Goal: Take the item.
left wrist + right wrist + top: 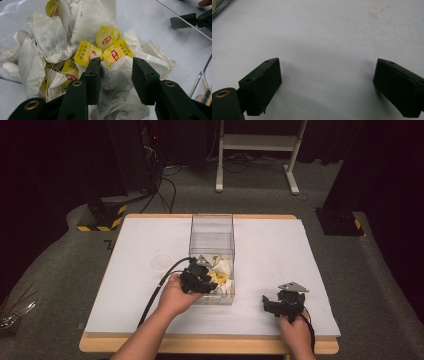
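Observation:
A clear plastic box (212,227) stands mid-table with a heap of white tea bags (223,268) at its near end. My left gripper (207,279) reaches into that end from the left. In the left gripper view its jaws (116,67) press on both sides of one crumpled tea bag (116,77), with yellow tags (115,53) lying just beyond. My right gripper (270,304) rests near the front right of the table, apart from the box. Its jaws (327,80) stand wide open over bare white tabletop (324,37).
The white table top (280,255) has open room right of the box and behind it. A faint clear round disc (161,262) lies left of the box. Black stands (102,215) and a white frame (257,142) sit on the floor beyond the table.

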Demonstrator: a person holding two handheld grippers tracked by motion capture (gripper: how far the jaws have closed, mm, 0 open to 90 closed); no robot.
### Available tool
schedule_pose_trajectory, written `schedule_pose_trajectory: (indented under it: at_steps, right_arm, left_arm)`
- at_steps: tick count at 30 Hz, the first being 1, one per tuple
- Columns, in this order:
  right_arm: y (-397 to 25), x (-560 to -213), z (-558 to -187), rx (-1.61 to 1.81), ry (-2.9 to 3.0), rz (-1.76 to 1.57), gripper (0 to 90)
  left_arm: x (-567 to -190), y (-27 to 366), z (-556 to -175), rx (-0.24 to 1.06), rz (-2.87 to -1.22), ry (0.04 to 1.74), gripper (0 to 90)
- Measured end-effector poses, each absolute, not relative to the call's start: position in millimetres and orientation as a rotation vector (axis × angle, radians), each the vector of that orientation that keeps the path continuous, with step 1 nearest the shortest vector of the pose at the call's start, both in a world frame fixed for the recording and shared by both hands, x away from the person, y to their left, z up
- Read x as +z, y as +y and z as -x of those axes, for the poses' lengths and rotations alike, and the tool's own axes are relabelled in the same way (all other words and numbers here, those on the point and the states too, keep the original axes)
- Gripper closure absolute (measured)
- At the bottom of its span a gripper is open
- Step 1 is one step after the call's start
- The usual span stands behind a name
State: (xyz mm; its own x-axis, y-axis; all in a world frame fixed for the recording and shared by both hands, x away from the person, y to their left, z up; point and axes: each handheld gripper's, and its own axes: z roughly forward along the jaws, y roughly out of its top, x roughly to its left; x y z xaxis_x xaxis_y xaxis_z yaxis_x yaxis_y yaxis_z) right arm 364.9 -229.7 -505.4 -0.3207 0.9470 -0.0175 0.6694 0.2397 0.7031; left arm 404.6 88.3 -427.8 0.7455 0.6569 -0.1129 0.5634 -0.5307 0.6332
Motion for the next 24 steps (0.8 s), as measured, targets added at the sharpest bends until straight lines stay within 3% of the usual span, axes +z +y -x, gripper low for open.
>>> schedule_pose_trajectory:
  at_steps: [24]
  right_arm:
    - [-229.7, -505.4, -364.9, 0.838, 2.075, -1.477, 7.8]
  left_arm:
    - [-430.4, 92.3, -400.8, 0.141, -2.266, 0.894, 81.2]
